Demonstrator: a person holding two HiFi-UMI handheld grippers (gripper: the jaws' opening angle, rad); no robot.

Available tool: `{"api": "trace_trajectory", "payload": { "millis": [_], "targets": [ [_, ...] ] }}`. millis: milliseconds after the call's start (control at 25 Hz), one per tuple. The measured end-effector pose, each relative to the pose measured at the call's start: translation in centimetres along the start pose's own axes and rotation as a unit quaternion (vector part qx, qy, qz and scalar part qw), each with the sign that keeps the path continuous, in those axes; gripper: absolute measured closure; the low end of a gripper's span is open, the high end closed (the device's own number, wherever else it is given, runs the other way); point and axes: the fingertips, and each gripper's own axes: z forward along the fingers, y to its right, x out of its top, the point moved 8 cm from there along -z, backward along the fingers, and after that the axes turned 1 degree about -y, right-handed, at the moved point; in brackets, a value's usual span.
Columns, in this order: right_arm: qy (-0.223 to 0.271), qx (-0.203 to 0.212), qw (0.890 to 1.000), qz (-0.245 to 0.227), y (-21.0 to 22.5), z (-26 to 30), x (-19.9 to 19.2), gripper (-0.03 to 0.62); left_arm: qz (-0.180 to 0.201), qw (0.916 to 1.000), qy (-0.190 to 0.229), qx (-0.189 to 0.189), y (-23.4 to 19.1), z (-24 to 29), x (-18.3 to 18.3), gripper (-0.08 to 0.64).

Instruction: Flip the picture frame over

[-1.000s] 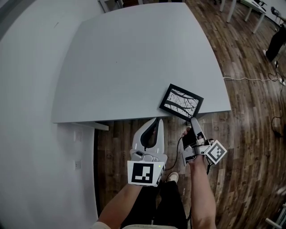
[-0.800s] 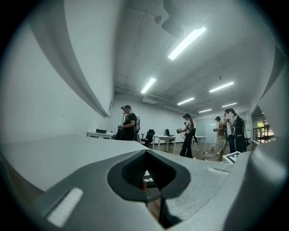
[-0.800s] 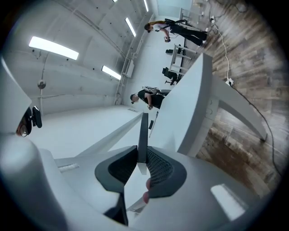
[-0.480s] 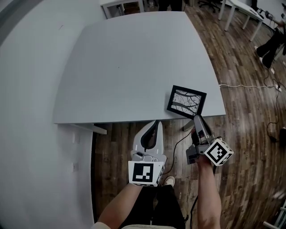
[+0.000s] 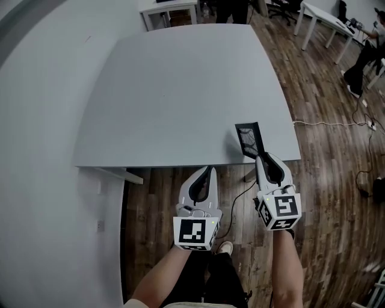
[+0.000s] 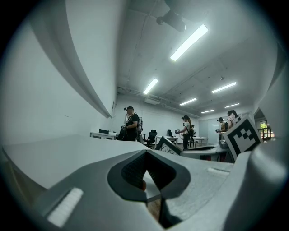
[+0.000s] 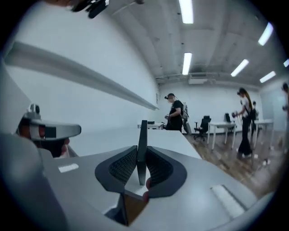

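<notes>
The black picture frame (image 5: 249,139) stands on edge near the front right corner of the grey table (image 5: 180,90), tilted, with its branch print facing left. My right gripper (image 5: 263,157) is shut on its near edge. In the right gripper view the frame's thin edge (image 7: 143,140) rises between the two ribbed pads (image 7: 121,167). My left gripper (image 5: 210,169) hovers off the table's front edge, level, shut and holding nothing. From the left gripper view the frame (image 6: 168,145) shows to the right, beside the right gripper's marker cube (image 6: 241,135).
Wooden floor lies below the table's front edge, with a white cable (image 5: 331,124) on it at the right. Other white tables (image 5: 165,12) and chairs stand at the back. Several people (image 7: 175,115) stand beyond the far end of the table.
The right gripper has risen and rolled upright, tipping the frame from lying flat, picture up, to standing on edge. The left gripper has stayed where it was.
</notes>
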Motion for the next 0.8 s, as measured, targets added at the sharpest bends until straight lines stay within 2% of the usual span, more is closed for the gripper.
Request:
{"api": "trace_trajectory", "payload": {
  "millis": [120, 240, 440, 560, 800],
  "targets": [
    [-0.011, -0.008, 0.994, -0.113, -1.5, 0.5, 0.6, 0.500, -0.003, 1.0000, 0.000, 0.004, -0.4, -0.2, 0.3, 0.560],
    [-0.024, -0.015, 0.982, -0.185, -2.5, 0.7, 0.4, 0.500, -0.001, 1.0000, 0.001, 0.006, -0.6, -0.4, -0.2, 0.560],
    [-0.033, -0.007, 0.957, -0.288, -4.3, 1.0, -0.6, 0.500, -0.004, 1.0000, -0.002, 0.008, -0.9, -0.6, -0.4, 0.560],
    [-0.044, 0.002, 0.939, -0.340, -5.5, 1.2, -1.3, 0.500, -0.003, 0.9999, -0.006, 0.011, -1.1, -0.6, -0.5, 0.560],
    [-0.075, -0.006, 0.895, -0.440, -7.1, 1.8, -3.6, 0.500, -0.005, 0.9999, -0.008, 0.013, -1.1, -0.6, -0.8, 0.560]
  ]
}}
